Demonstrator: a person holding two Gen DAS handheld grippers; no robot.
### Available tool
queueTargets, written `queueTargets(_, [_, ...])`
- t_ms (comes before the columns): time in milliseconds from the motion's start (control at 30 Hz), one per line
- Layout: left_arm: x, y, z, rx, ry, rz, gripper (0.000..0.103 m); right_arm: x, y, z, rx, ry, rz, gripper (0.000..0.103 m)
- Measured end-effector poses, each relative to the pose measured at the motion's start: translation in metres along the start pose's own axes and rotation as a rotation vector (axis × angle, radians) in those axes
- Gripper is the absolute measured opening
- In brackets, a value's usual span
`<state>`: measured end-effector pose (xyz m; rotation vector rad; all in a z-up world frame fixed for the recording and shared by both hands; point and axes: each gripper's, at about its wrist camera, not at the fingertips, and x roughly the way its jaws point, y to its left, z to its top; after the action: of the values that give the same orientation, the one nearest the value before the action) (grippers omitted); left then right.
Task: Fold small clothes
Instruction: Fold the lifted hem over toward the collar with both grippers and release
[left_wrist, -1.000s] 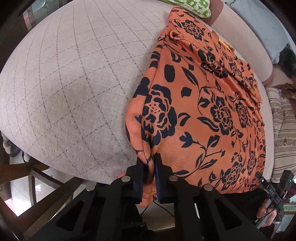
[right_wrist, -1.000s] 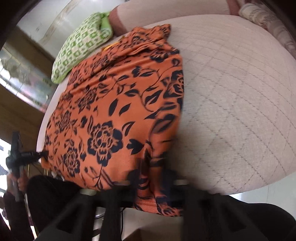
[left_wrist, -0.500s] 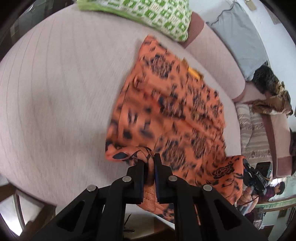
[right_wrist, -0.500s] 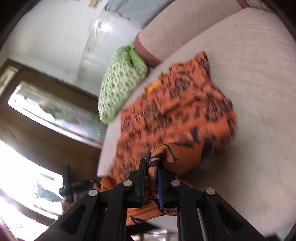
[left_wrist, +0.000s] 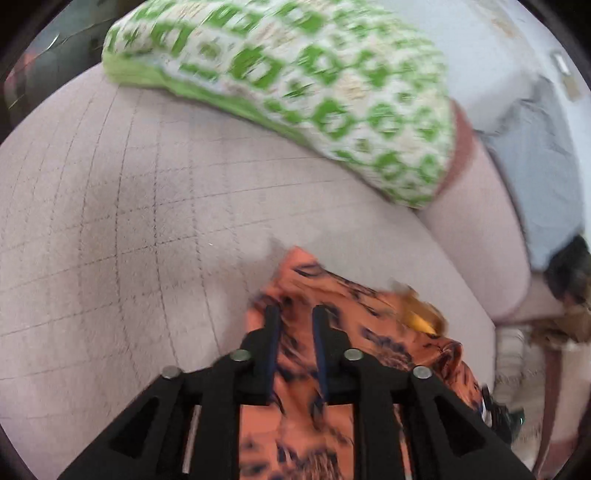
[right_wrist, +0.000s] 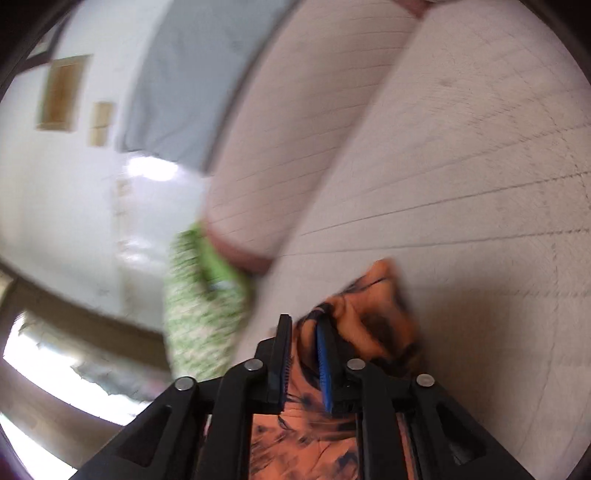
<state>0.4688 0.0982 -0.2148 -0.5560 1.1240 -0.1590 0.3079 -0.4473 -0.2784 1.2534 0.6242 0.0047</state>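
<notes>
Both wrist views are motion-blurred.

Left gripper (left_wrist: 294, 314): black two-finger tool, pointing steeply down at the seat. Jaws have just been opening; a narrow gap now shows between the two fingers (left_wrist: 271, 332). The orange garment with black floral print (left_wrist: 354, 306) lies under and behind the gap; the pads do not press on it, so the cloth is released on this side.

Right gripper (right_wrist: 303, 325): black fingers with blue ribbed pads (right_wrist: 324, 365). Jaws have just been opening here too, and stand narrowly apart. A bunched edge of the orange garment (right_wrist: 365, 317) sits against the right-hand pad and partly in the gap; the left-hand pad is clear of the cloth. No clamping visible.

Garment position: it lies on the pale quilted sofa cushion (left_wrist: 129, 229), near the seat's back edge, heaped and doubled over on itself directly in front of both grippers. A yellow tag (left_wrist: 419, 321) shows at its upper right in the left wrist view.

Surroundings: a green-and-white patterned pillow (left_wrist: 295, 85) rests at the back of the seat, apart from the garment. A grey cushion (left_wrist: 535, 166) leans against the backrest beyond it.
</notes>
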Motion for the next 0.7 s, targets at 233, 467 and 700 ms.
queueTargets(233, [-0.050, 0.044, -0.049, -0.174, -0.319, -0.078, 0.042, -0.040, -0.024, 0.016, 0.098, -0.202, 0.044, 0.084])
queueTargets(467, [-0.062, 0.005, -0.112, -0.042, -0.222, 0.145, 0.045, -0.020, 0.060, -0.025, -0.318, 0.011, -0.027, 0.058])
queueTargets(700, [-0.018, -0.011, -0.129, 0.100, -0.153, 0.255, 0.045, 0.067, 0.091, -0.111, -0.617, 0.345, -0.235, 0.040])
